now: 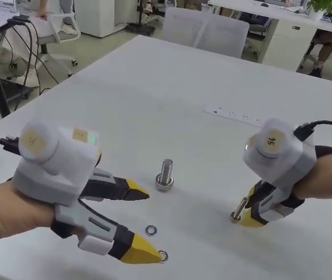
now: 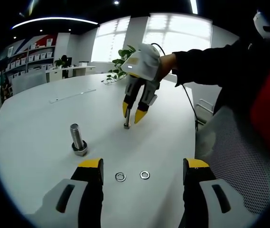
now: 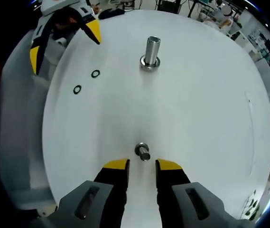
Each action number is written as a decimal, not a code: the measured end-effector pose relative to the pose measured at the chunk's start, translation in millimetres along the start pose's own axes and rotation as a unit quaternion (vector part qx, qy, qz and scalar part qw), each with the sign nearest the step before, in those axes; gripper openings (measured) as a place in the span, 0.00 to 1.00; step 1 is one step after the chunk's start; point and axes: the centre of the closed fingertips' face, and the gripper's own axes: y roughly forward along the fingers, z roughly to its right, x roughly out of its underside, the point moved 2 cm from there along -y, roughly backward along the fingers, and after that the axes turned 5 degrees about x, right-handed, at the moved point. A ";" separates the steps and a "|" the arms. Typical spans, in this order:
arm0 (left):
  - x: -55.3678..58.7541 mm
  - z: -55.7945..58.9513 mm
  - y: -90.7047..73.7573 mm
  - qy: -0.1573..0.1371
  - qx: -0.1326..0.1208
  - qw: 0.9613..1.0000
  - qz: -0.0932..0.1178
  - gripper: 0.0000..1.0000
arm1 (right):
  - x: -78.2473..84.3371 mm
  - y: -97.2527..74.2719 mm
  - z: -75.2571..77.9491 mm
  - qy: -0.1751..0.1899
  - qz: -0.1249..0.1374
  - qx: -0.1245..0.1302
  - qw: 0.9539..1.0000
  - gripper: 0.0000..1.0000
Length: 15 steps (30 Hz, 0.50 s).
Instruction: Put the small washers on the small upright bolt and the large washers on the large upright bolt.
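Two washers [image 2: 120,176] lower centre of left gripper view, left gripper [image 2: 143,164] jaws wide apart, large bolt [image 2: 78,140] upright centre-left, right gripper [image 3: 142,164] jaws slightly apart, empty, small bolt [image 3: 143,152] just beyond tips.

Wide white table [image 1: 154,87]: big threaded steel bolt [image 1: 165,174] upright at centre, small steel bolt [image 1: 237,210] lower right, two small steel ring washers [image 1: 151,230] bottom centre, flat white power strip [image 1: 236,115] upper right.

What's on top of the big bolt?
The big bolt has a bare threaded top. The wide ring at its base could be head or washer; cannot tell.
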 end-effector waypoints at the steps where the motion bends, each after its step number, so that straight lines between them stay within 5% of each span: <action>1: -0.2 -0.2 -0.1 0.000 0.000 1.000 0.000 0.67 | 1.6 -0.7 -1.0 0.002 0.000 -0.001 1.000 0.24; 15: 0.3 -1.7 -0.3 0.001 -0.001 1.000 -0.002 0.67 | 4.5 -6.6 -23.4 0.004 0.007 -0.009 1.000 0.24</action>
